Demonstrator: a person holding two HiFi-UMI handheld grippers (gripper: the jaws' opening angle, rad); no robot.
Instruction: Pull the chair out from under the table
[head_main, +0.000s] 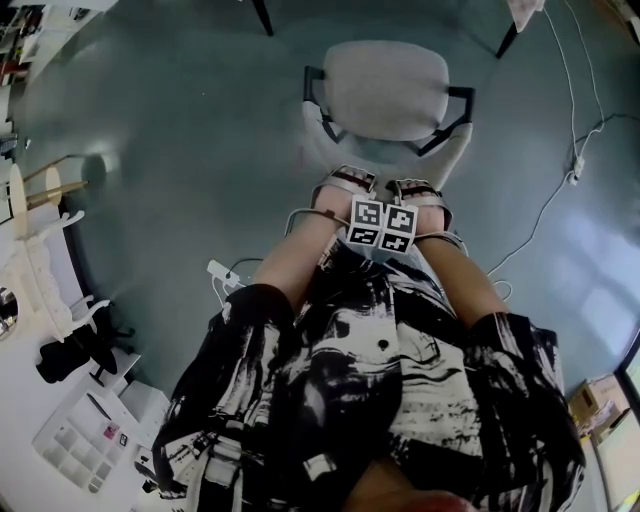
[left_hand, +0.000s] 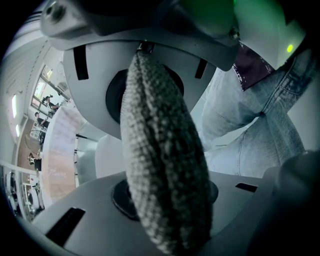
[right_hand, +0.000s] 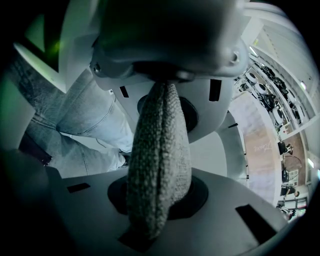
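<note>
The chair stands on the floor straight ahead of me, with a grey padded seat (head_main: 385, 90) and black armrests (head_main: 455, 115). Its grey woven backrest (head_main: 458, 152) faces me. Both grippers point steeply down, side by side, on the backrest's top edge. My left gripper (head_main: 348, 188) is shut on that edge; the backrest fabric (left_hand: 160, 165) is pinched between its white jaws. Beside it my right gripper (head_main: 415, 195) is shut the same way on the backrest fabric (right_hand: 157, 165). The marker cubes (head_main: 382, 225) hide the grip itself in the head view.
Two black table legs (head_main: 262, 15) stand beyond the chair at the top. A white cable with a power strip (head_main: 577, 165) trails over the floor on the right. A white desk (head_main: 40, 290) with clutter runs along the left. My jeans (left_hand: 260, 130) show behind the jaws.
</note>
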